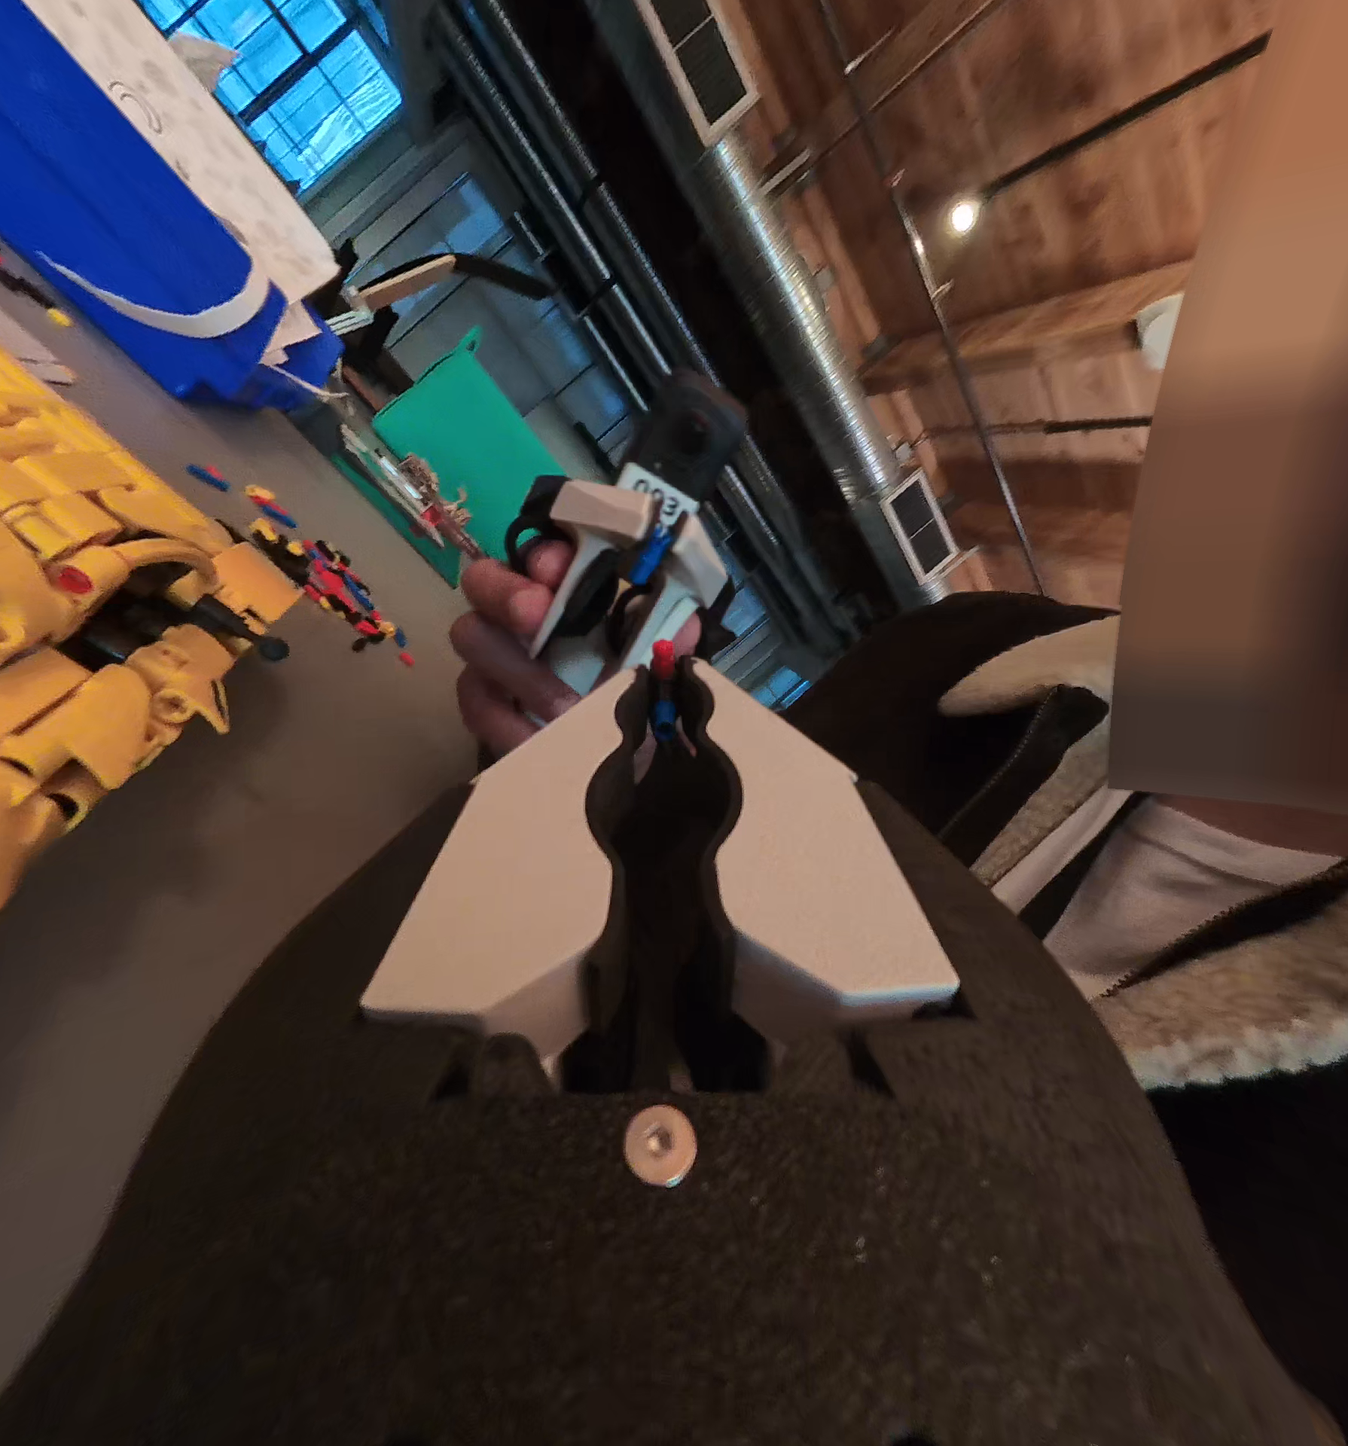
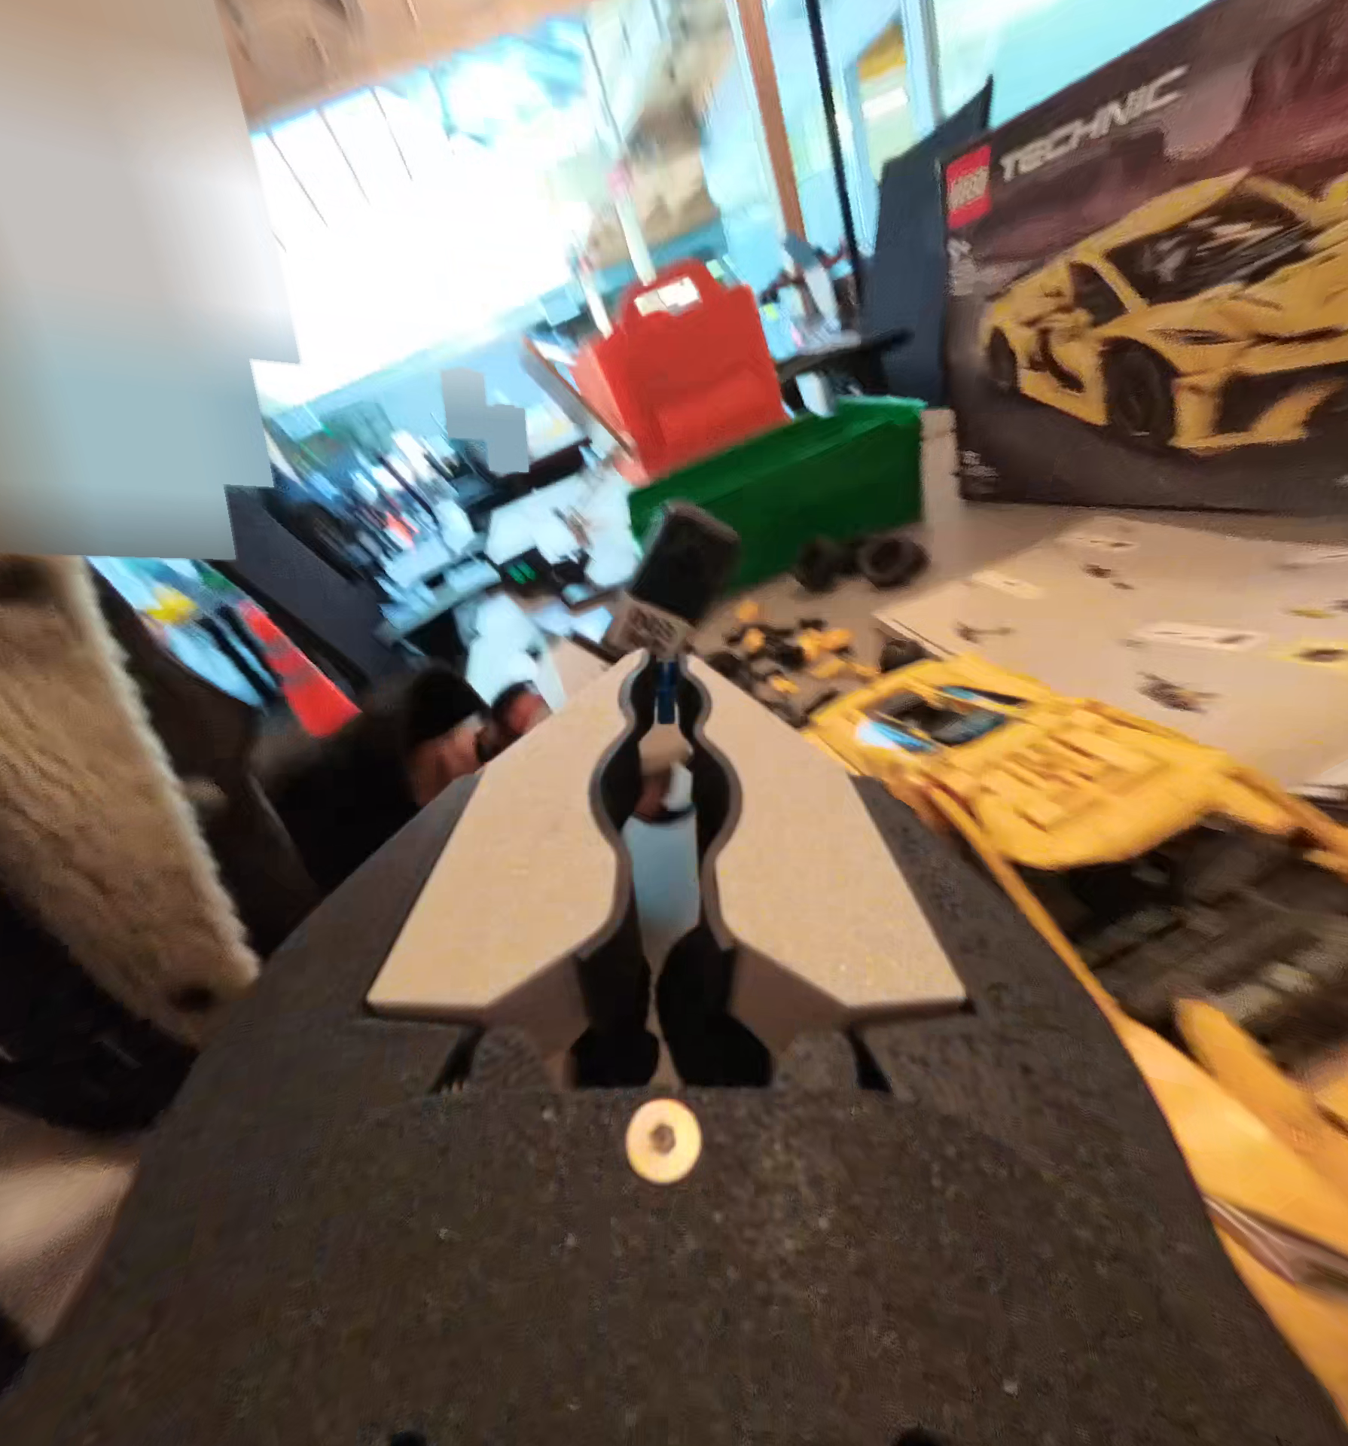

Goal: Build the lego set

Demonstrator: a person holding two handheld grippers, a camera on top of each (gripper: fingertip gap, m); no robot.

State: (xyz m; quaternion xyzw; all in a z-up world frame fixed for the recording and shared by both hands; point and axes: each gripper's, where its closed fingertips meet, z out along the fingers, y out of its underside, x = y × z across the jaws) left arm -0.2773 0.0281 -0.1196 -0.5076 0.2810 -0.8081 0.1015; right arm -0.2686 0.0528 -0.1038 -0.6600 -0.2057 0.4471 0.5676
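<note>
green bin (image 2: 780, 485) at upper middle holds a red bag (image 2: 686, 368), maybe. left gripper (image 1: 665, 688) pinches a red and blue pin (image 1: 661, 688); right gripper (image 2: 665, 688) pinches a blue pin (image 2: 666, 692). yellow lego car (image 2: 1046, 782) sits right.

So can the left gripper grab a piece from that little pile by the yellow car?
Probably not yet: the left gripper is shut on a red and blue pin, up off the table, away from the loose pieces.

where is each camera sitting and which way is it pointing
Left wrist view: on the left claw, tilted up off the table toward the ceiling and the right claw; shows a hand.
Right wrist view: on the right claw, looking across the table at the box.
Shared: yellow car, and a small blue piece in each claw.
</note>
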